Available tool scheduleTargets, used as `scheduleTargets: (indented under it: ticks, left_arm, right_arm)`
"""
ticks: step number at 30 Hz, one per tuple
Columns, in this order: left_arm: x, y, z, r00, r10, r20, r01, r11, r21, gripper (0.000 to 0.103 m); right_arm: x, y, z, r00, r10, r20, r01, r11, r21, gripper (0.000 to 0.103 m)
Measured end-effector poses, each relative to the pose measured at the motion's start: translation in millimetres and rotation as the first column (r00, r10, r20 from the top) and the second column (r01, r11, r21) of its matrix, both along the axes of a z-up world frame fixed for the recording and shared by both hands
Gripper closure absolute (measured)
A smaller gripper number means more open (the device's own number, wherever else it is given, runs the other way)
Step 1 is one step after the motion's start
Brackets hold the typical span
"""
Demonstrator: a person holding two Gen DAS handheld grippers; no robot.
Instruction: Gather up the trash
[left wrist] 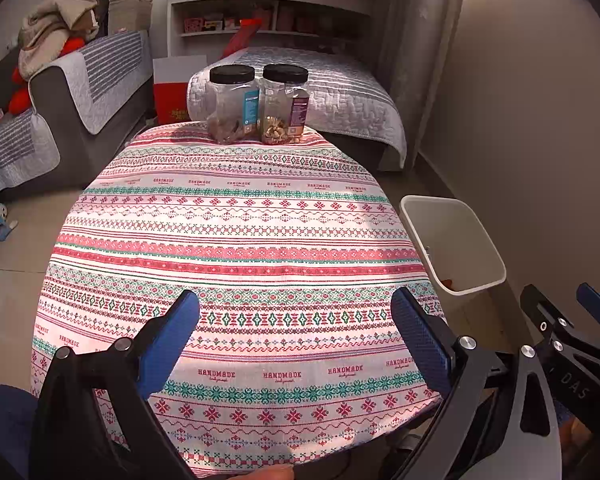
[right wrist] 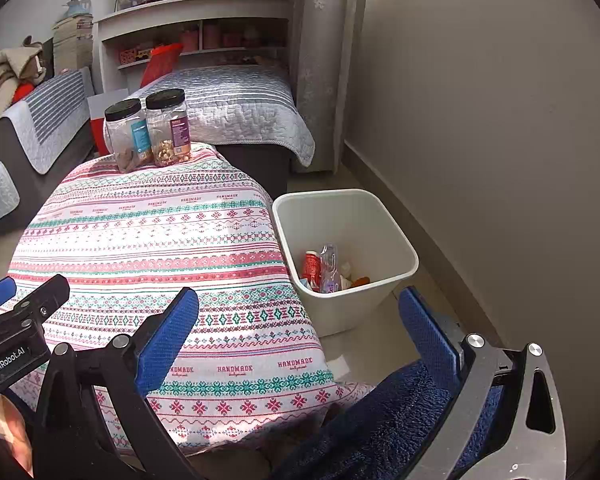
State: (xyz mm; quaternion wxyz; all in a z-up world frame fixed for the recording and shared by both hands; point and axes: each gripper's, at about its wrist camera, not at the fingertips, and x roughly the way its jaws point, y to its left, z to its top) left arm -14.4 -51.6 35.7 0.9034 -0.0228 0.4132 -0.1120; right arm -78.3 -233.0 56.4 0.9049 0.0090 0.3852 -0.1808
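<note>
- Left gripper [left wrist: 296,320] and right gripper [right wrist: 300,316], blue textured pads, both spread wide, empty.
- Off-white tapered plastic bin [right wrist: 380,216], right of patterned cloth-covered desk [right wrist: 160,240], holds red can [right wrist: 311,266] and crumpled clear bottle [right wrist: 329,266], both roughly upright.

Bright daylight, sharp focus, fisheye-bent edges.

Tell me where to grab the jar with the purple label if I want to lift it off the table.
Grip the purple-label jar just under its black lid, approaching from its right side: it stands upright and the blue-label jar crowds its left.
</note>
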Motion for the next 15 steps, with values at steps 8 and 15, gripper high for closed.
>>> scheduleTargets:
  ticks: [8,15]
  left_arm:
    - [1.9,0.6,-3.6,1.000,0.000,-0.010,0.000,1.000,-0.001,0.008]
    - [1.5,1.5,-3.4,1.000,-0.003,-0.010,0.003,1.000,-0.005,0.008]
  right_arm:
    - [1.5,0.7,-3.8,1.000,0.000,-0.015,0.000,1.000,0.000,0.007]
    - [2.1,-0.6,-4.7,1.000,-0.001,-0.018,0.001,1.000,0.005,0.007]
